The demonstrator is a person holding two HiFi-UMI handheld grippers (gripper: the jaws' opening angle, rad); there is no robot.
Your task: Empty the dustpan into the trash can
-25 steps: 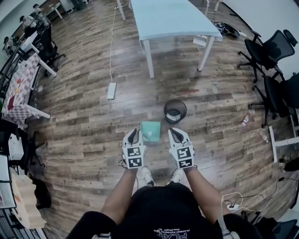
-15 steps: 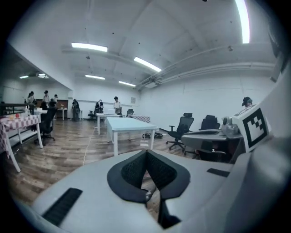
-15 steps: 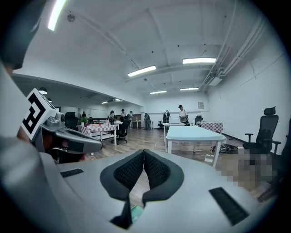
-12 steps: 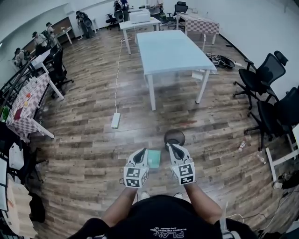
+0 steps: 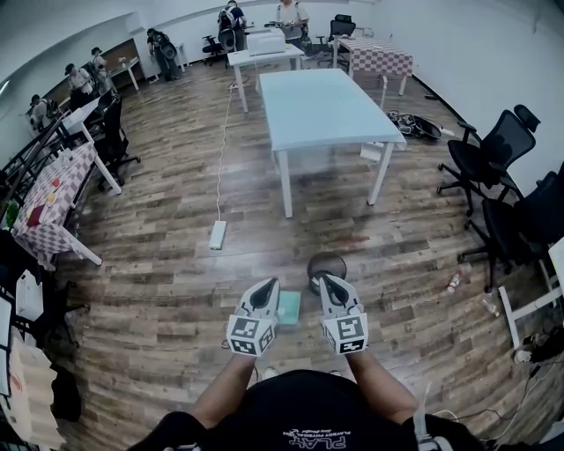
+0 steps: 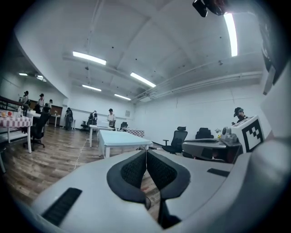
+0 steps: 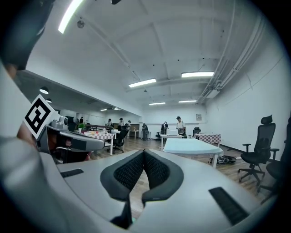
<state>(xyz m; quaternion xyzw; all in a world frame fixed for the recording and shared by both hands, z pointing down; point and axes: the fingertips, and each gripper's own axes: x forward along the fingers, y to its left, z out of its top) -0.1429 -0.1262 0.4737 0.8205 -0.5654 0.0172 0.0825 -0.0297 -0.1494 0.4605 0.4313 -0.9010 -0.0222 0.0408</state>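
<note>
Dustpan [image 5: 289, 306], teal, shows in the head view between the two grippers, seen against the wood floor [image 5: 159, 264] just ahead of the person; neither gripper holds it; the round dark trash can [image 5: 326, 266] stands just beyond it, slightly to the right, and the two look close but apart; left gripper [image 5: 268, 287] sits left of the dustpan with its jaws closed, and in the left gripper view its ribbed black pads [image 6: 136, 169] meet at the tips with nothing between them; right gripper [image 5: 325, 282] sits right of the dustpan, near the can's near edge, and in the right gripper view its pads [image 7: 131, 170] likewise press together on nothing; both grippers point forward across the room; farther off stands a long pale-blue table [image 5: 326, 106]; a white power strip [image 5: 218, 234] lies on the floor to the far left of the can, its cord running away toward the back; black office chairs [image 5: 485, 158] line the right side; a checkered table [image 5: 48, 198] stands at the left; several people [image 5: 229, 18] are at the far end.
</note>
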